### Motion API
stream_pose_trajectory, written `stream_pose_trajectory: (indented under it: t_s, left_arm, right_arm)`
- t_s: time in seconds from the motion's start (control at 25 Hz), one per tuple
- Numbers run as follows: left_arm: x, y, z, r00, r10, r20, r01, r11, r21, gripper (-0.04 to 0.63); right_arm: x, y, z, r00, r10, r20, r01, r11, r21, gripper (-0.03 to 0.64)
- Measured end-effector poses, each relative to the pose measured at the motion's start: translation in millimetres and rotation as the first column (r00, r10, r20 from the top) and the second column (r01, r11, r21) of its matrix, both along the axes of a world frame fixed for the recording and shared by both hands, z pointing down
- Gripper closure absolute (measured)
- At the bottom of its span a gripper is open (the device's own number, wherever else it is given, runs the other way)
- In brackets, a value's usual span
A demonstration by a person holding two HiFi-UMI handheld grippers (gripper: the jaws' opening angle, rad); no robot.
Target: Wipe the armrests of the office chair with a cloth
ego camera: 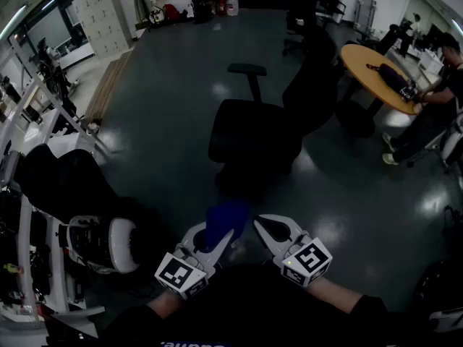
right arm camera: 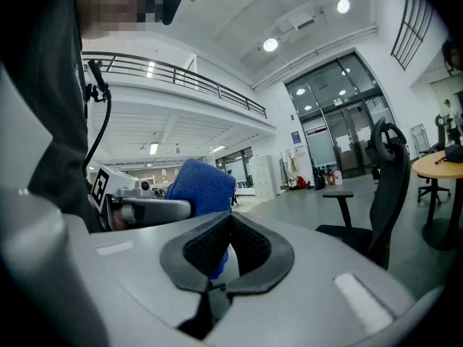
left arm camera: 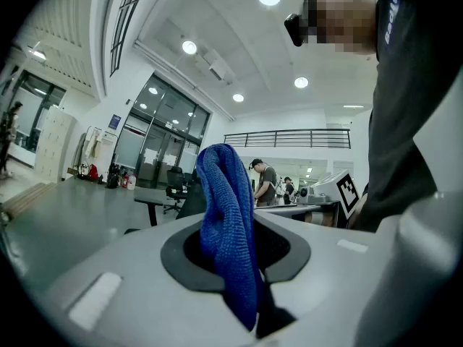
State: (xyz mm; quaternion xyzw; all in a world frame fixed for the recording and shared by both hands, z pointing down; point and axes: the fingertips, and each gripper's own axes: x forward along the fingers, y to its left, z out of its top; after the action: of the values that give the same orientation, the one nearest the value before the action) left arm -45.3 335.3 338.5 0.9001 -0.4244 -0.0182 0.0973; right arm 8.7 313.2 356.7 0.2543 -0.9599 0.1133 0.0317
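Cloth (ego camera: pixel 226 219), blue knit: clamped at its bunched lower fold in left tongs (ego camera: pixel 211 238), 6 o'clock in head view; judged light, soft, limp; right tongs (ego camera: pixel 265 230) together, empty; office chair (ego camera: pixel 253 132) well apart toward 12 o'clock.

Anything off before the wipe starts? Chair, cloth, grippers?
Nothing stands out. The office chair stands upright on open floor. The blue cloth is clamped in the left hand-held gripper; the right hand-held gripper is shut and empty.
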Motion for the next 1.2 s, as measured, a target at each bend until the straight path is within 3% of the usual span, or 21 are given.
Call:
stream_pose_trajectory:
  t_s: [0.2,0.68,1.2]
  left_arm:
    - [5.0,3.6,-5.6,1.0,0.008,-0.018,-0.008,1.0,0.024,0.5]
    - [15.9,1.4,1.1,1.0,-0.005,0.016,0.005,1.0,-0.013,0.5]
    - [61.4,-20.4,-9.2,0.997,-0.062,0.054,0.063,0.998,-0.01,0.5]
  right_arm:
    - [3.2,4.2,0.7,1.0,-0.004,-0.002,0.004,1.0,-0.004,0.614]
    - [20.5,2.2,-3.0,0.999,-0.007,0.05,0.007,1.0,-0.005,0.614]
    - [91.6,-15.9,-7.7,0.994,0.037,0.104,-0.036,0.999,-0.007,0.614]
